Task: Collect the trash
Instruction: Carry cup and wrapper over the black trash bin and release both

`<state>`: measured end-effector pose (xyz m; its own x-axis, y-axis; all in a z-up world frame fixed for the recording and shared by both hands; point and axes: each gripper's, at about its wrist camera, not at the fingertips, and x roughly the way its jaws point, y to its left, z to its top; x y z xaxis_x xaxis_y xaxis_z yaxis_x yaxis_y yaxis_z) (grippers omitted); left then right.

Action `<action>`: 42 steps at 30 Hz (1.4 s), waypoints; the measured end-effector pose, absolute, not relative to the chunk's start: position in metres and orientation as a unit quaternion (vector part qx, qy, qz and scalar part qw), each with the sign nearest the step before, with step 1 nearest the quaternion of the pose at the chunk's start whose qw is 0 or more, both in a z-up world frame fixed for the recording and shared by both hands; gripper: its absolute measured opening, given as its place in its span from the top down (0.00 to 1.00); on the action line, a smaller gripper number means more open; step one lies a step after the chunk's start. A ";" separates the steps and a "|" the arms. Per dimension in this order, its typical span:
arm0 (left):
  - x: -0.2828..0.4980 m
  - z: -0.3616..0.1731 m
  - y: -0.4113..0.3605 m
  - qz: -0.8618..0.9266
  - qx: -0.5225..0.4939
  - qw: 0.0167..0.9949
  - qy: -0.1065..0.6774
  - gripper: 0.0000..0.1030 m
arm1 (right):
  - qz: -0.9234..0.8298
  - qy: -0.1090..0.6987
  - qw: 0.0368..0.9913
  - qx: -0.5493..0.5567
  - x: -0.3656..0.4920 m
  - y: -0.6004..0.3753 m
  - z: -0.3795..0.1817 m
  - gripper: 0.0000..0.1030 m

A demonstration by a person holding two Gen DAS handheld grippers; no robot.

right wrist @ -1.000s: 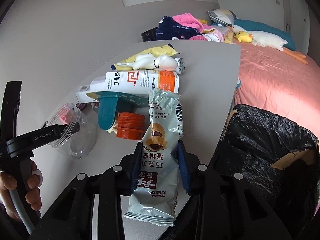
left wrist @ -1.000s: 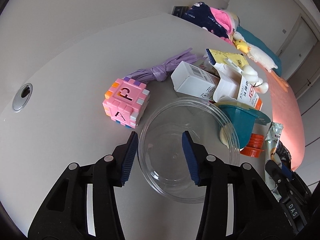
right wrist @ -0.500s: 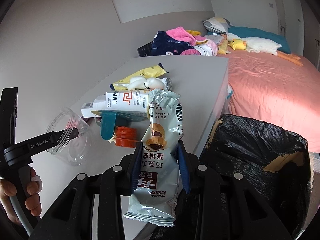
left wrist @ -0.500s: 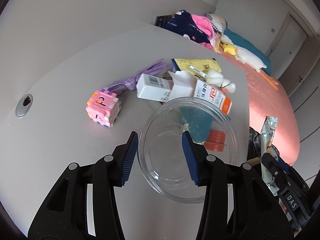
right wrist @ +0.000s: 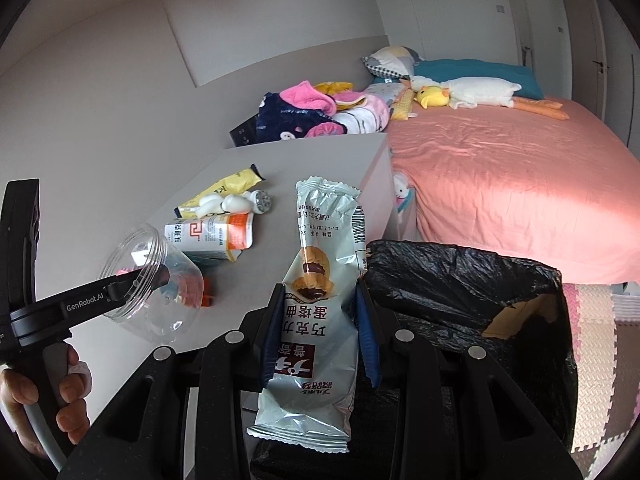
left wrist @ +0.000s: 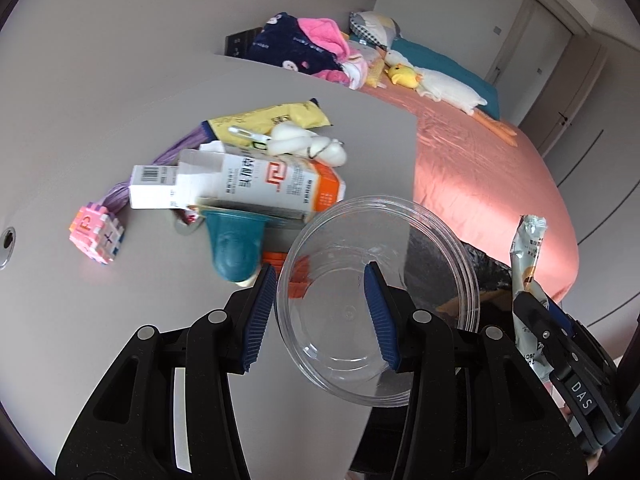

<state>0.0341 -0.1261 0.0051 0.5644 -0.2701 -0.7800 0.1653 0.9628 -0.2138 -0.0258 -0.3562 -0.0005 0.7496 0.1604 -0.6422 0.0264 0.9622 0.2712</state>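
Note:
My left gripper (left wrist: 320,316) is shut on a clear plastic jar (left wrist: 432,280), held above the grey table's (left wrist: 120,340) right edge with its mouth tilted away. In the right wrist view the same jar (right wrist: 160,280) hangs at the left with one finger (right wrist: 132,280) across it. My right gripper (right wrist: 320,300) is shut on a silvery snack wrapper (right wrist: 320,232) printed with a cookie, standing upright between the pads. Just right of it gapes the black trash bag (right wrist: 460,280). The wrapper (left wrist: 528,248) and bag (left wrist: 480,264) also show in the left wrist view.
On the table lie a white and orange carton (left wrist: 272,184), a teal cup-like piece (left wrist: 236,244), an orange lid (left wrist: 296,276), a pink block cube (left wrist: 98,236), a yellow pack (left wrist: 272,120) and a white figure (left wrist: 304,144). A pink bed (right wrist: 500,184) lies beyond. A hand (right wrist: 68,392) holds the left gripper.
Both grippers have risen and swung right, away from the table clutter towards the black bag. The jar and the wrapper have travelled with them, still gripped.

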 end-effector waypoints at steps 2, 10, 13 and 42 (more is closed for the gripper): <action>0.034 0.004 -0.141 -0.136 -0.052 0.880 0.453 0.56 | 0.025 0.351 0.926 0.135 -0.029 -0.367 -0.001 0.65; 0.029 -0.003 -0.196 -0.183 -0.023 0.865 0.467 0.56 | -0.011 0.348 0.925 0.152 -0.041 -0.408 0.001 0.65; 0.028 -0.008 -0.214 -0.197 -0.010 0.857 0.476 0.56 | -0.021 0.350 0.923 0.160 -0.044 -0.422 0.001 0.65; 0.027 -0.032 -0.241 -0.258 0.034 0.813 0.521 0.06 | -0.046 0.365 0.905 0.216 -0.038 -0.445 -0.009 0.25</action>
<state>0.0269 -0.2414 -0.0323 0.3252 -0.3835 -0.8644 0.4551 0.8648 -0.2124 -0.0382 -0.4448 -0.0087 0.7294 0.0743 -0.6800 0.2408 0.9026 0.3568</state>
